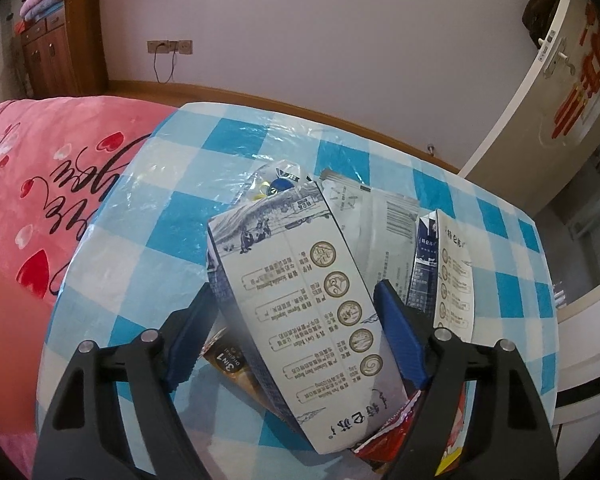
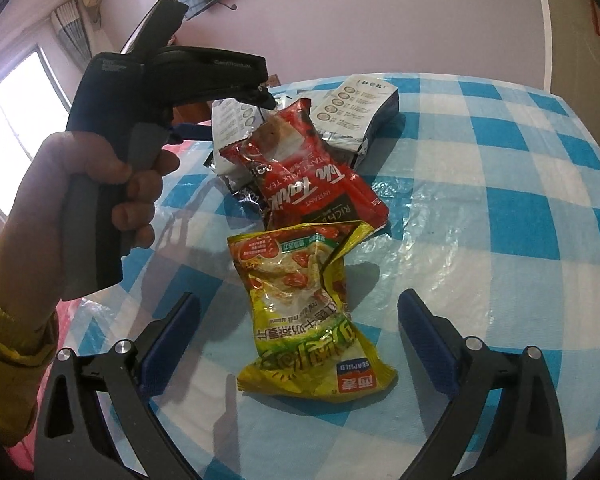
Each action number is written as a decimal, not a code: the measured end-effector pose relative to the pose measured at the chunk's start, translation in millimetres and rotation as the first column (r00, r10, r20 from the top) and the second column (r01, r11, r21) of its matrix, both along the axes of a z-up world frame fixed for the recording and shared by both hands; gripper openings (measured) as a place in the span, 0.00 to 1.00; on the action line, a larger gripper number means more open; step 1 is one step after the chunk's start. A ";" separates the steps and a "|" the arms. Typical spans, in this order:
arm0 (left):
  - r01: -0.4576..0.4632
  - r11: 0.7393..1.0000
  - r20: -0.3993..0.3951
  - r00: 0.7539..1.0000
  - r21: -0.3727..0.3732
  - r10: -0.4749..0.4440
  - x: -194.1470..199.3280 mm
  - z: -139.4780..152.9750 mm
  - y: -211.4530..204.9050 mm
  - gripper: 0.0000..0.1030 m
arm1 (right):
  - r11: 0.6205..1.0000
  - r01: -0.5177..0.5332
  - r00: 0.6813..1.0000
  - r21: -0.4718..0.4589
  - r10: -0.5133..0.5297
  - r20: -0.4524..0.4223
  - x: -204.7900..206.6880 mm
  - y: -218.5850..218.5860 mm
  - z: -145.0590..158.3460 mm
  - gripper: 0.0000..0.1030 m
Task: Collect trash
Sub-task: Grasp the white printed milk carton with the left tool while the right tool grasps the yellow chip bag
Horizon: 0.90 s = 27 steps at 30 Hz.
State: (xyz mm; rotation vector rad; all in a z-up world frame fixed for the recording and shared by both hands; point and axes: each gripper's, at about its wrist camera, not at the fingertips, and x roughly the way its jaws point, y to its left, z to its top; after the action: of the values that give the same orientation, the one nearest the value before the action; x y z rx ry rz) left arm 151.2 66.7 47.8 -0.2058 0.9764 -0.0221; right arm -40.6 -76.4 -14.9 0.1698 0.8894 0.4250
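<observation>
My left gripper point(image 1: 296, 312) is shut on a white and blue milk carton point(image 1: 300, 300), blue pads pressed on its two sides, above the checked table. A second milk carton point(image 1: 446, 264) lies to its right; in the right wrist view it is at the back point(image 2: 356, 112). A red milk tea packet point(image 2: 300, 168) and a yellow-green oatmeal packet point(image 2: 304, 312) lie on the table. My right gripper point(image 2: 300, 332) is open, its fingers on either side of the oatmeal packet. The left gripper's body point(image 2: 148, 92) and the hand show at the left of that view.
The round table has a blue and white checked plastic cover point(image 2: 500, 200). A white flat packet point(image 1: 384, 216) and small wrappers point(image 1: 278, 184) lie behind the cartons. A pink bed point(image 1: 40, 184) is at the left, a white door point(image 1: 548, 80) at the right.
</observation>
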 end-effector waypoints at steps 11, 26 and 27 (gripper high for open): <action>-0.010 1.000 0.036 0.999 -0.025 0.011 -18.6 11.6 14.8 0.74 | 0.999 0.011 1.000 -0.051 -0.011 0.002 3.3 3.2 -3.9 0.63; -0.025 0.995 0.076 0.997 -0.091 0.032 -61.5 21.4 49.8 0.70 | 0.993 0.035 0.999 -0.109 -0.031 0.032 -4.3 5.5 -4.4 0.44; -0.027 0.995 0.080 0.996 -0.094 0.034 -65.6 22.4 52.5 0.69 | 0.993 0.037 0.999 -0.110 -0.033 0.034 -4.6 5.1 -4.3 0.44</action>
State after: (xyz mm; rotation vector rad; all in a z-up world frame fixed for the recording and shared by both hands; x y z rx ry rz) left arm 85.7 119.2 70.2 -0.3031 0.8912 -0.0474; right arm -45.2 -71.4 -19.2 0.0768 0.8747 0.3444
